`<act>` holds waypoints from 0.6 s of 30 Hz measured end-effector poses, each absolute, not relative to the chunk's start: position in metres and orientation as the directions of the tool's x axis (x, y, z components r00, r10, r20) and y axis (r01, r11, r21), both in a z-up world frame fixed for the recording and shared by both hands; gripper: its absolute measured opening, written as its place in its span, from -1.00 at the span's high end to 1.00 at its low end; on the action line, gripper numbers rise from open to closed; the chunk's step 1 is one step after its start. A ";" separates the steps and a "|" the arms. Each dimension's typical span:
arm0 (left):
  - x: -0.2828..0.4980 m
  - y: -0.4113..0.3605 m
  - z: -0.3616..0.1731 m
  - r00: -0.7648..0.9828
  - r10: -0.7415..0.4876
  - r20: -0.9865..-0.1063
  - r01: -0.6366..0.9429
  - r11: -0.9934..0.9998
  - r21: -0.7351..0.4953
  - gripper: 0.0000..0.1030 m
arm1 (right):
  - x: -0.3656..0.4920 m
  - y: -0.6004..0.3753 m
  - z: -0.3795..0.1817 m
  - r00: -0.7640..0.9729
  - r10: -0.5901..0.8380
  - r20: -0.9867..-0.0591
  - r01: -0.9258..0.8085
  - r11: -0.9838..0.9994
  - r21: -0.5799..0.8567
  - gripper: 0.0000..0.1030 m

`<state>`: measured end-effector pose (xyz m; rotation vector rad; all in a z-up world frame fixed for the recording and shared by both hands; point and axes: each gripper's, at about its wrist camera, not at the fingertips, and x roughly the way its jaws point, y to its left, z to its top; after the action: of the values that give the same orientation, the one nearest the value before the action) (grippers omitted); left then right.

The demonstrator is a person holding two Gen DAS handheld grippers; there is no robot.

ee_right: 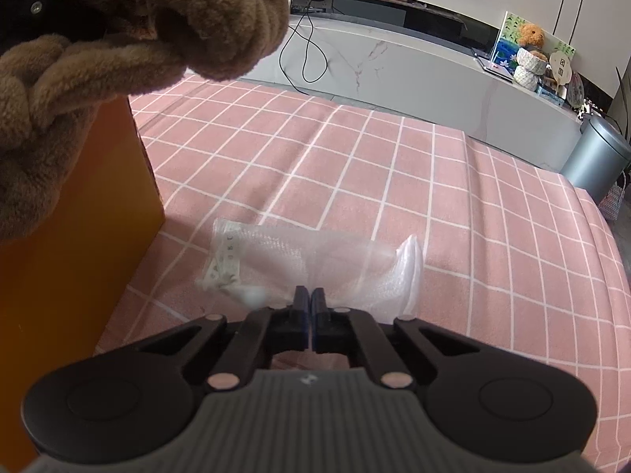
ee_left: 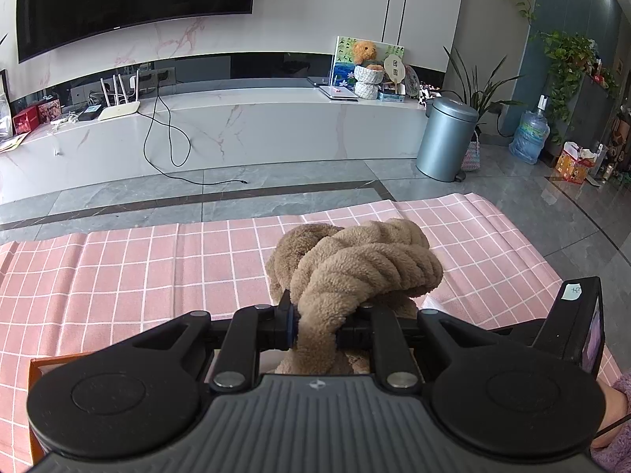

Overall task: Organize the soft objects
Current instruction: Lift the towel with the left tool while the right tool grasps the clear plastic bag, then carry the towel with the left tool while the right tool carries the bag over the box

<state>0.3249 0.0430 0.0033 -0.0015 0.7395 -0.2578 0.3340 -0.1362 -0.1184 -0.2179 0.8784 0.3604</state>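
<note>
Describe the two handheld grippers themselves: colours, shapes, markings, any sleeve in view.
Both match: the left gripper and right gripper have matte black linkage arms with silver pivot pins, blue-edged finger pads, two round black discs and a ribbed grey body bearing a small logo. A fuzzy mauve sleeve shows at the left view's edge.

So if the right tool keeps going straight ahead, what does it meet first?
The clear bubble-wrap bag on the pink checked cloth; the right tool, jaws together, is right at its near edge, though contact is unclear.

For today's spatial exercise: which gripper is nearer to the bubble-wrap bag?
Right. The right gripper is at the bubble-wrap bag, jaws together at its near edge; the left gripper holds the brown knotted plush above the orange box.
</note>
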 end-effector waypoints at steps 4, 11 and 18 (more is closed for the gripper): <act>0.324 0.043 0.003 0.708 -0.233 -0.667 0.227 0.969 -0.098 0.62 | 0.325 -0.145 -0.105 0.605 0.232 -0.762 -0.373 0.928 -0.013 1.00; 0.312 0.036 0.012 0.708 -0.262 -0.655 0.241 0.963 -0.125 0.62 | 0.299 -0.167 -0.069 0.669 0.230 -0.707 -0.337 0.942 -0.012 1.00; 0.282 0.028 0.046 0.745 -0.280 -0.606 0.256 0.958 -0.128 0.67 | 0.263 -0.185 -0.021 0.730 0.255 -0.634 -0.320 0.947 0.013 1.00</act>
<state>0.2824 0.0276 0.0455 -0.0370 0.6695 -0.2933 0.2634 -0.1852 -0.0212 -0.0996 0.6832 0.3172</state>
